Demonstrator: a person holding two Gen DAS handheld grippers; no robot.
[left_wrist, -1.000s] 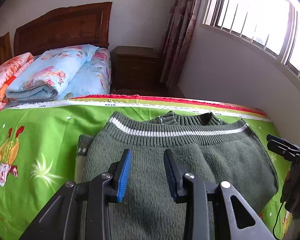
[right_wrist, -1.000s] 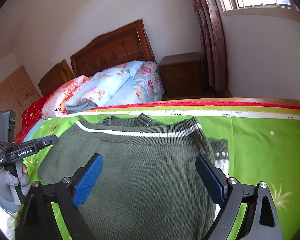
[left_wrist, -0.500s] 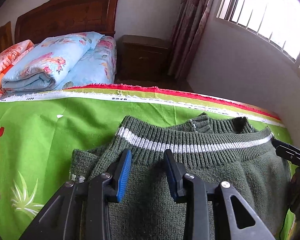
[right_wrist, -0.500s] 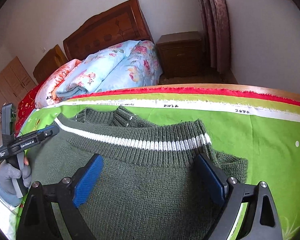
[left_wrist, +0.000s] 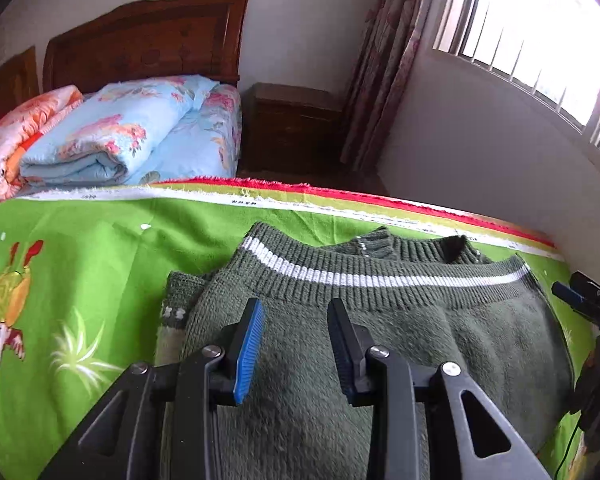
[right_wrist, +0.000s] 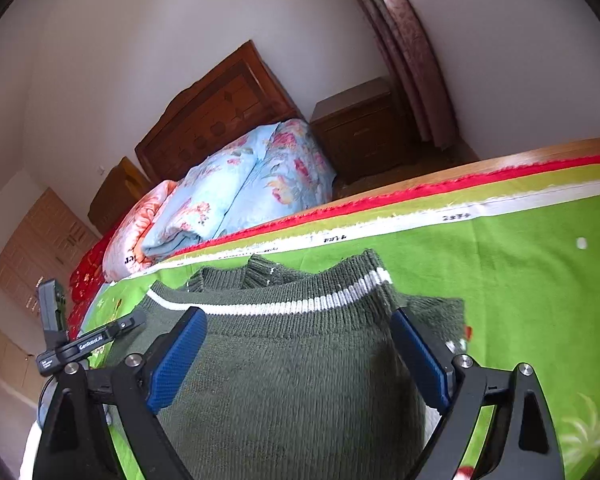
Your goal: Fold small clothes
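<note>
Green printed cloth point(left_wrist: 92, 248) covers the worktop in front of you, edged with a white and red border on its far side. Beyond that border sits a bed with a folded blue floral quilt point(left_wrist: 132, 136), an orange one point(left_wrist: 24, 120) beside it, a carved wooden headboard point(left_wrist: 148, 36) and a dark nightstand point(left_wrist: 296, 128); a pink curtain point(left_wrist: 388, 60) hangs by the barred window point(left_wrist: 540, 40) up to the right.

Your left claw point(left_wrist: 296, 344) hovers over the dark green sweater point(left_wrist: 420, 340), jaws set narrow with nothing between the blue pads — the knit lies flat beneath them, and you cannot tell from this angle whether the tips touch it. The sweater lies folded on the cloth: its ribbed hem with a white stripe runs across just ahead of the claw, the collar peeks out behind that hem, and a sleeve end sticks out to the left of the claw's left finger.

Your right claw point(right_wrist: 296, 356) stands wide, its two blue pads straddling the sweater point(right_wrist: 292, 392) near the striped hem, one to each side of the folded body. The pads sit at the knit's edges — whether they press on it is not clear. A bit of folded sleeve shows just past the right pad.

Each claw appears at the edge of the other's view: the left one at the far left in the right wrist view, the right one at the far right in the left wrist view.
</note>
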